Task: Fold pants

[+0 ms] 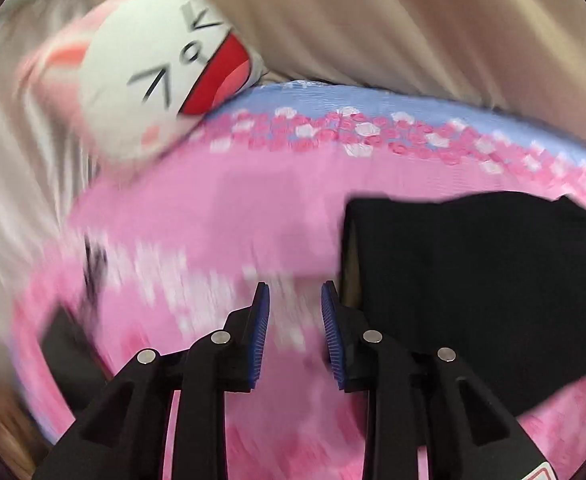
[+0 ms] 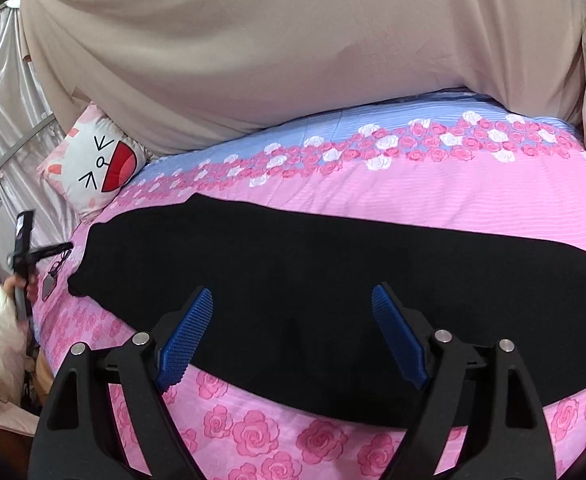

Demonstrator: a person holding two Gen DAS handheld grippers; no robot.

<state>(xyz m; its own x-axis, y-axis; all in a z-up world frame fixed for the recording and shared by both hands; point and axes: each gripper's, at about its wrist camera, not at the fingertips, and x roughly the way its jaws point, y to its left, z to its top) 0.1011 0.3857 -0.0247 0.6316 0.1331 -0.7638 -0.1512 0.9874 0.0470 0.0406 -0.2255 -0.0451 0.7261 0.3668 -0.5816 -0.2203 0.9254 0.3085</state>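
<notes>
Lying on one rose bedspread (image 2: pixel 473 196): one black pants (image 2: pixel 293 264), one cartoon pillow (image 2: pixel 101 164).

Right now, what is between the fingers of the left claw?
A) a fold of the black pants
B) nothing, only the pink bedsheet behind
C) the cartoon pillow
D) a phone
B: the left claw stands slightly open with only the pink bedsheet showing through the gap; the black pants lie to its right.
</notes>
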